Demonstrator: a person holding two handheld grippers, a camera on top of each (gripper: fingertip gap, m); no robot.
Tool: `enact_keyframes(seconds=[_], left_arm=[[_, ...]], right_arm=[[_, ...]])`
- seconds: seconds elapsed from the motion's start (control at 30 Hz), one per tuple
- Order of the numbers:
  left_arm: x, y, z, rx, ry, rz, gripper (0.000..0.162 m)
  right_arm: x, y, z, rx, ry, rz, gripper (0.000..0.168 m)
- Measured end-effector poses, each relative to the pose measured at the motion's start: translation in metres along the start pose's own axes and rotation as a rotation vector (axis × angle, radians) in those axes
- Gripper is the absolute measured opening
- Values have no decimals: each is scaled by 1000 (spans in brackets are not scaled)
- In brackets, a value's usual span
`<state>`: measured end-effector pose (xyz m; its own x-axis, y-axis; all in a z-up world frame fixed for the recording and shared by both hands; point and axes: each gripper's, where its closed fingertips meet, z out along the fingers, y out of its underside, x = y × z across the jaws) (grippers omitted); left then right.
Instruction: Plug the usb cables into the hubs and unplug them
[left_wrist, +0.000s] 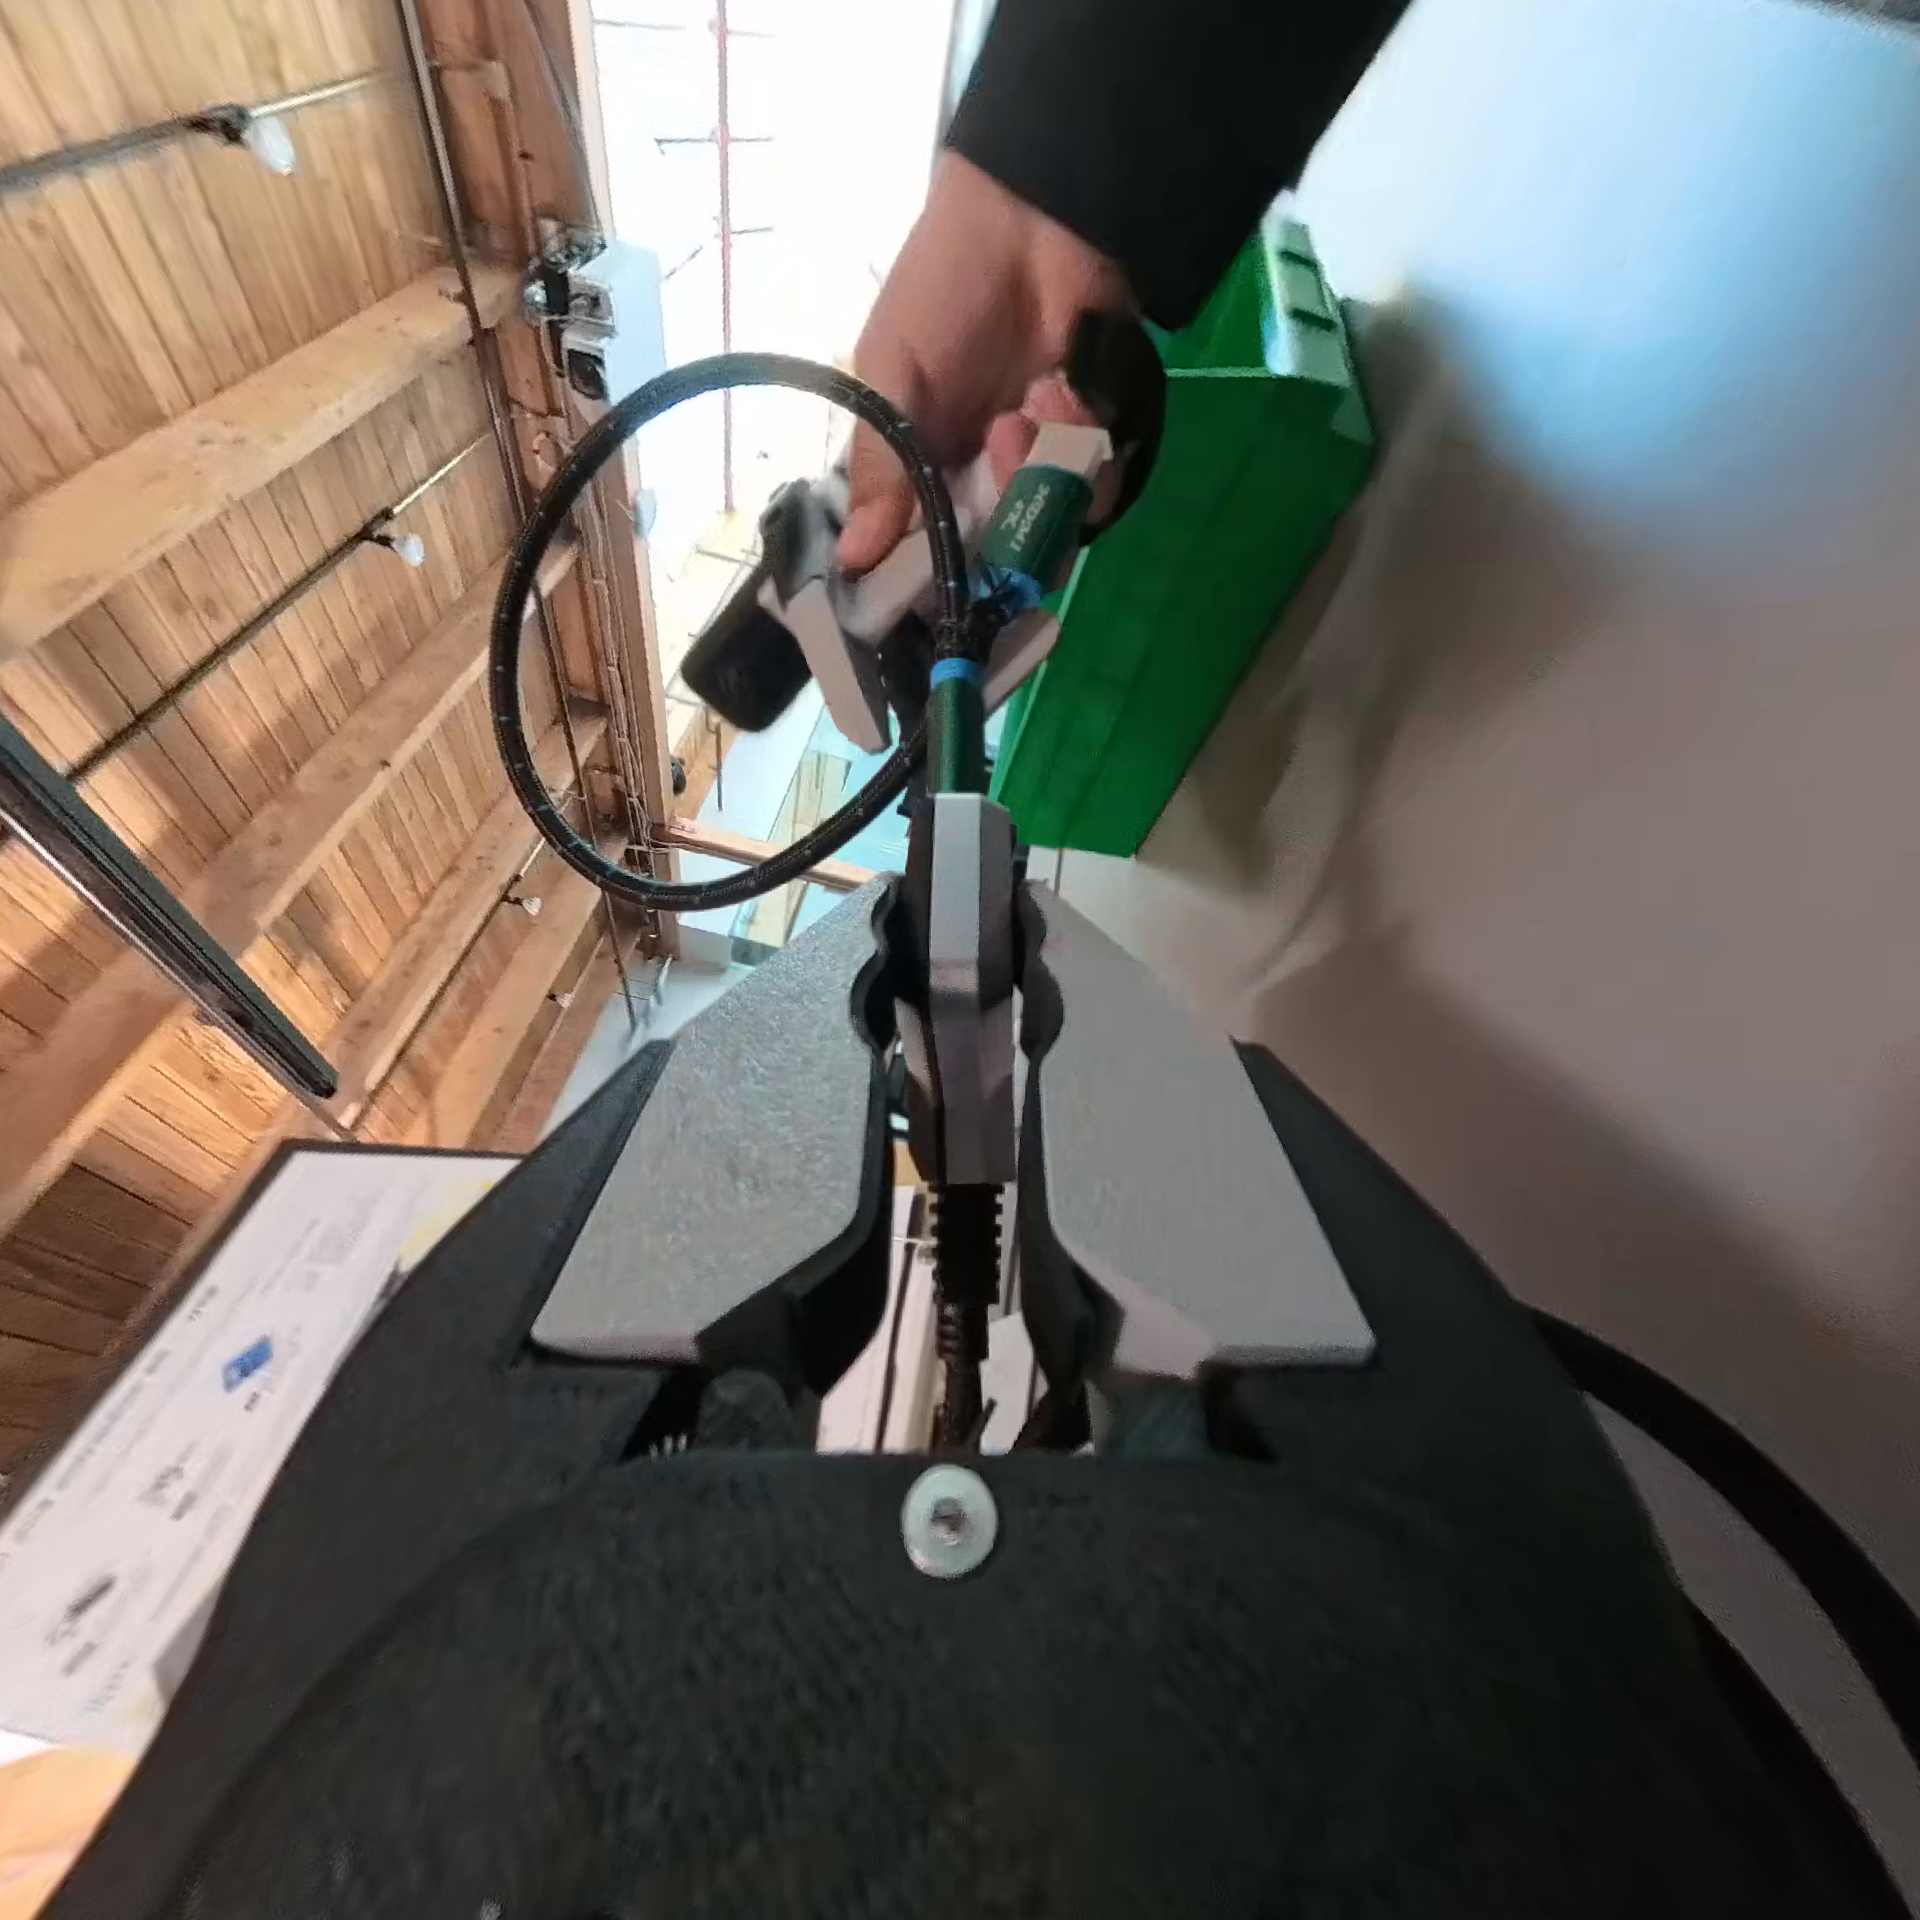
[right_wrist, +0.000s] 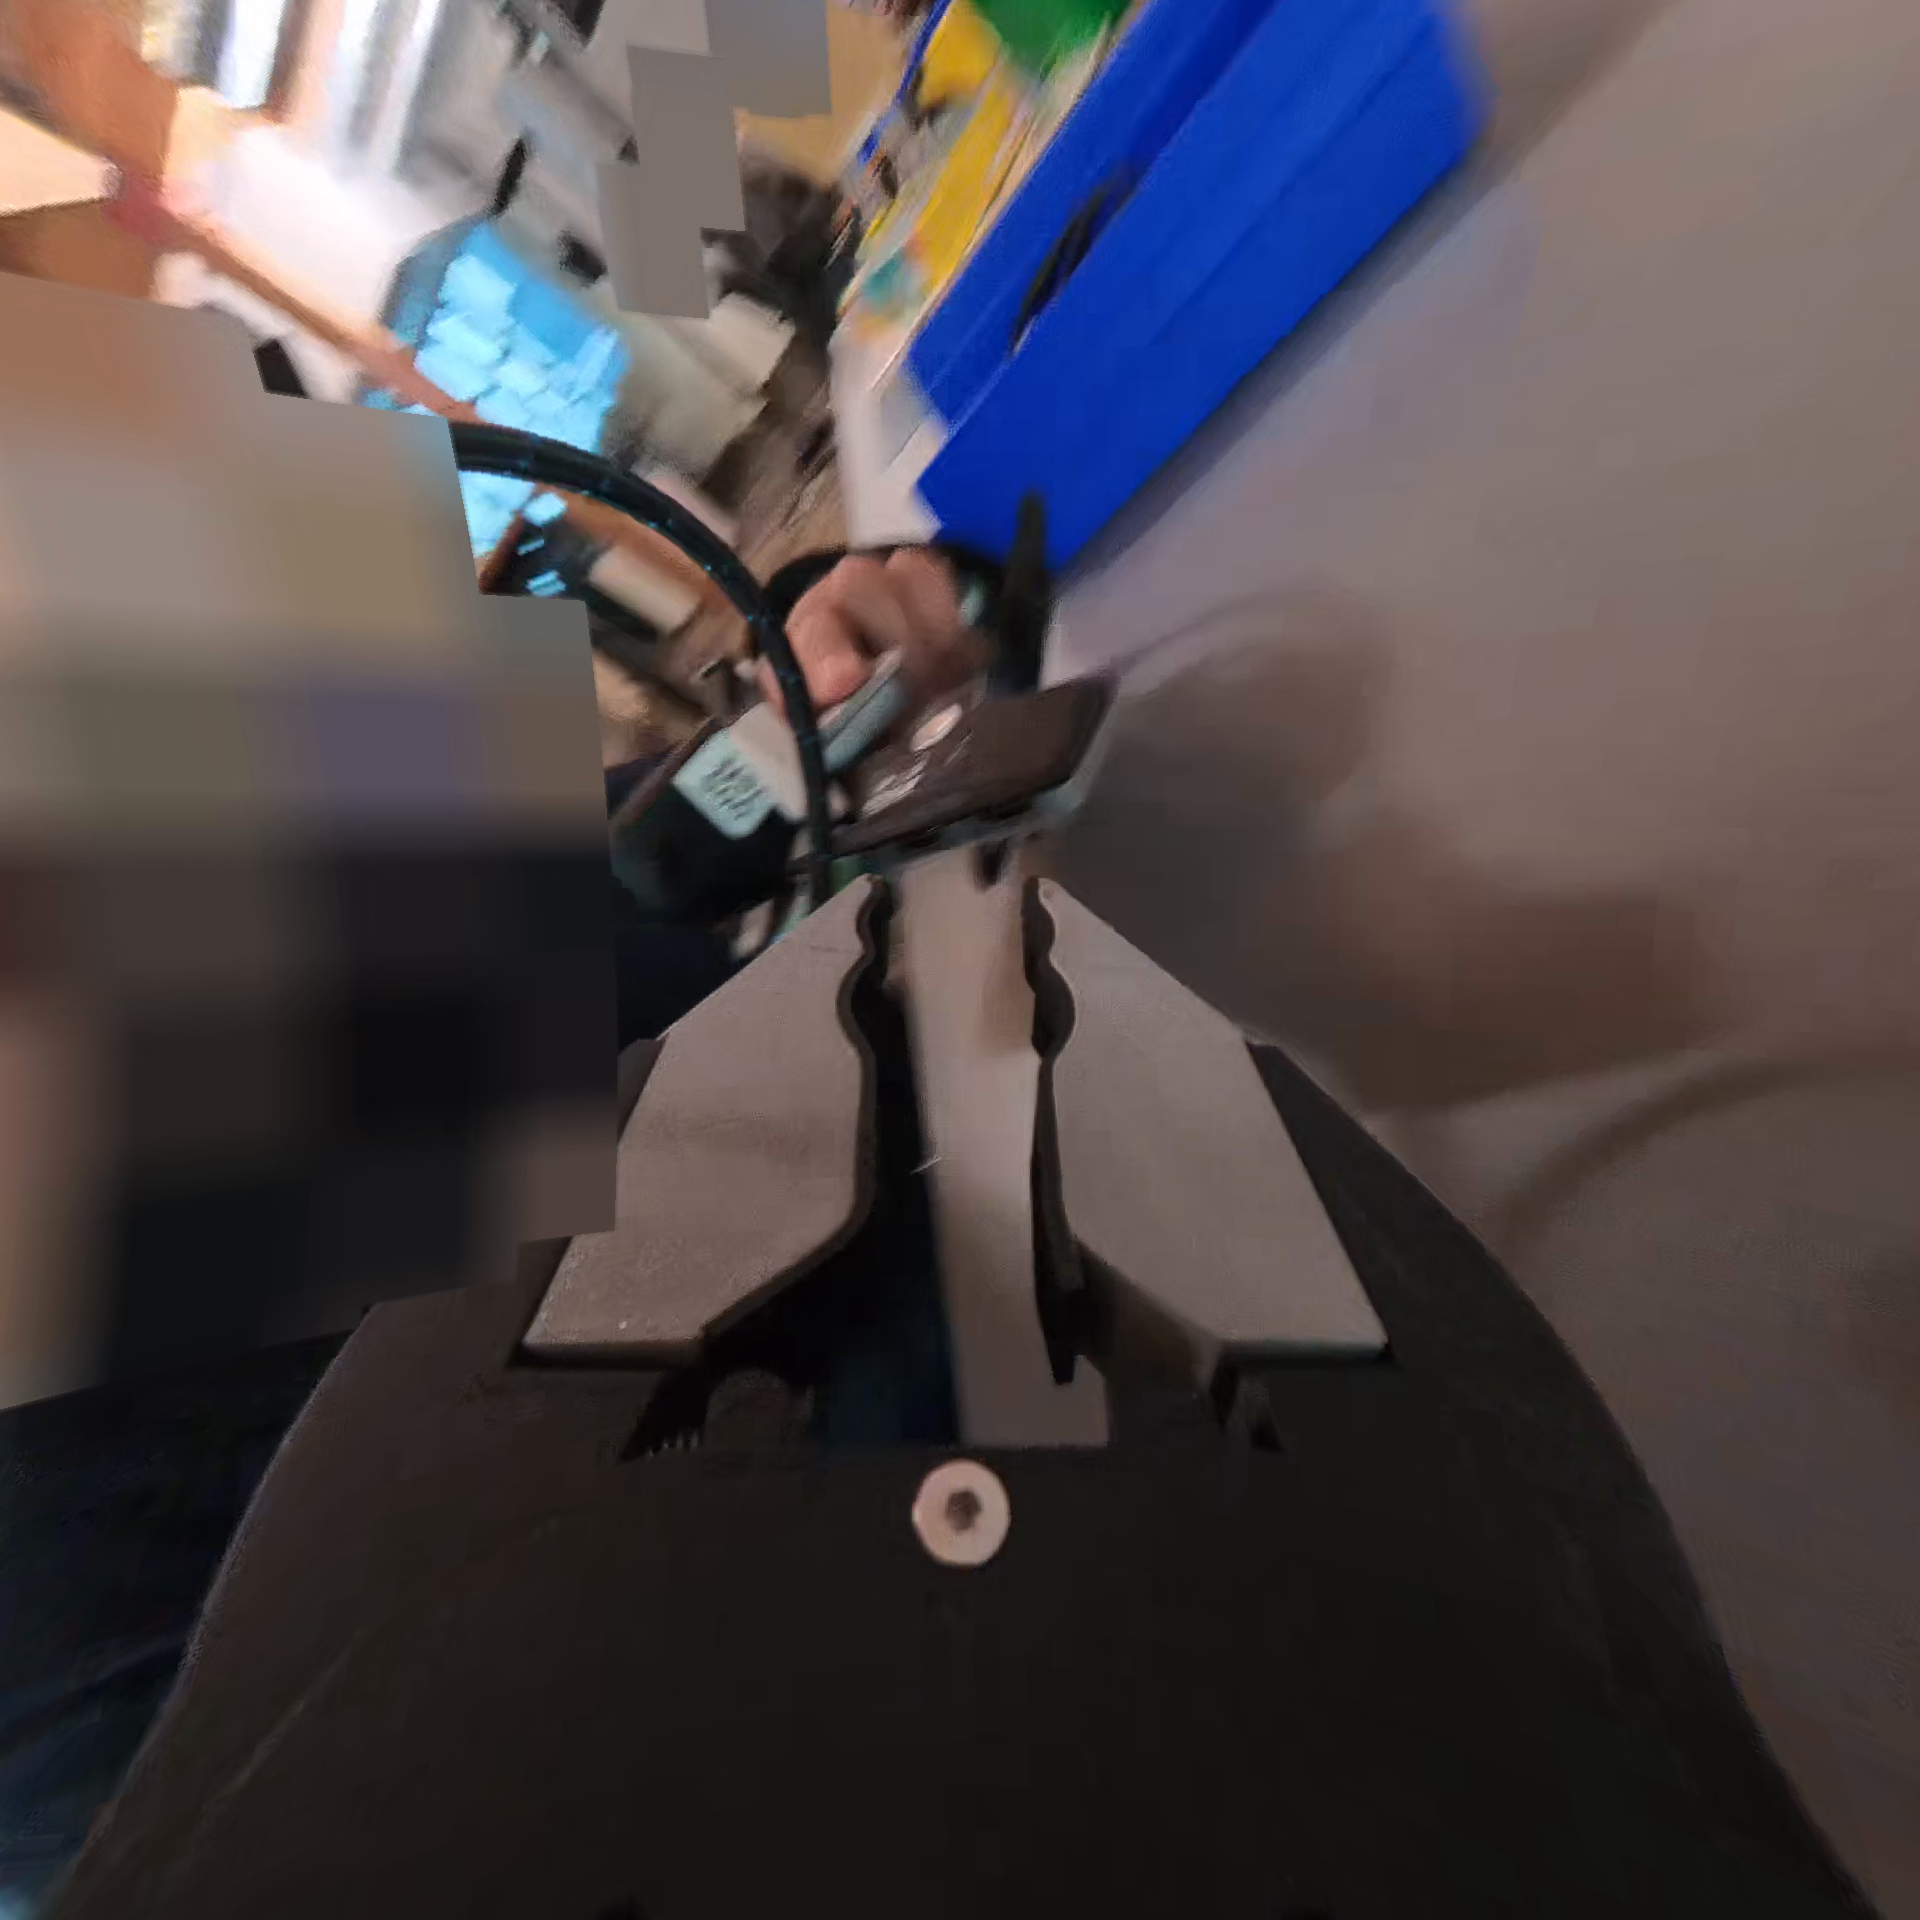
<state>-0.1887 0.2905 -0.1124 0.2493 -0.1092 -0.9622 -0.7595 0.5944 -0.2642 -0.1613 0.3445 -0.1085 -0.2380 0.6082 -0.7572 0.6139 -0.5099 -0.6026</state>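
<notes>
Your left gripper (left_wrist: 961, 894) is clamped on a grey cable plug (left_wrist: 968, 997), its ribbed strain relief running back between the fingers. From there a black braided cable (left_wrist: 540, 582) loops up to a green connector (left_wrist: 1029, 520) beside your right hand (left_wrist: 966, 343), in front of a green bin (left_wrist: 1226, 582). Your right gripper (right_wrist: 956, 894) is closed on a grey bar (right_wrist: 987, 1143); the blue bin (right_wrist: 1195, 260) behind is blurred.

Surface: pale grey-white tabletop (left_wrist: 1610, 727), plain, blurred in both views.
Green item: green box (left_wrist: 1174, 665) resting on the tabletop at its far edge.
Blue item: blue box (right_wrist: 1195, 270) on the tabletop, dark slot in its side.
</notes>
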Motion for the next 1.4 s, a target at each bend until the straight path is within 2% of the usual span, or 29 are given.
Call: enact_keyframes(seconds=[0.03,0.1,0.17,0.27,0.4,0.5,0.57,0.67,0.83,0.9,1.0,1.13,1.4], left_arm=[[-7,-2,-1,17,-14,-50,17],[-21,-8,-5,64,-32,-172,17],[-33,-12,-9,122,-35,-308,18],[-44,-13,-13,197,-13,-503,17],[-55,-13,-17,298,32,-734,17],[-57,-15,-19,360,90,-867,17],[-54,-16,-19,379,130,-910,17],[-46,-20,-16,375,169,-924,17],[-60,0,-16,338,105,-1022,21],[-77,7,-23,371,3,-1047,17],[-98,16,-37,402,-126,-1032,0],[-90,28,-29,321,-52,-1115,0],[-77,58,-22,192,-78,-1133,0]], right_arm=[[1,-11,-10,76,76,-87,23],[-10,-25,-21,213,147,-254,23],[-26,-22,-17,254,139,-381,32],[-37,-7,3,239,161,-537,49],[-33,-5,27,211,258,-656,56],[-41,-3,47,160,216,-711,56],[-44,-2,60,124,194,-740,54],[-38,-1,76,71,203,-762,27],[-33,-12,74,115,291,-786,17],[-31,-17,68,126,344,-776,17],[-35,-24,55,152,402,-771,17],[-39,-33,38,171,511,-768,17],[-55,-56,-18,219,820,-799,17]])
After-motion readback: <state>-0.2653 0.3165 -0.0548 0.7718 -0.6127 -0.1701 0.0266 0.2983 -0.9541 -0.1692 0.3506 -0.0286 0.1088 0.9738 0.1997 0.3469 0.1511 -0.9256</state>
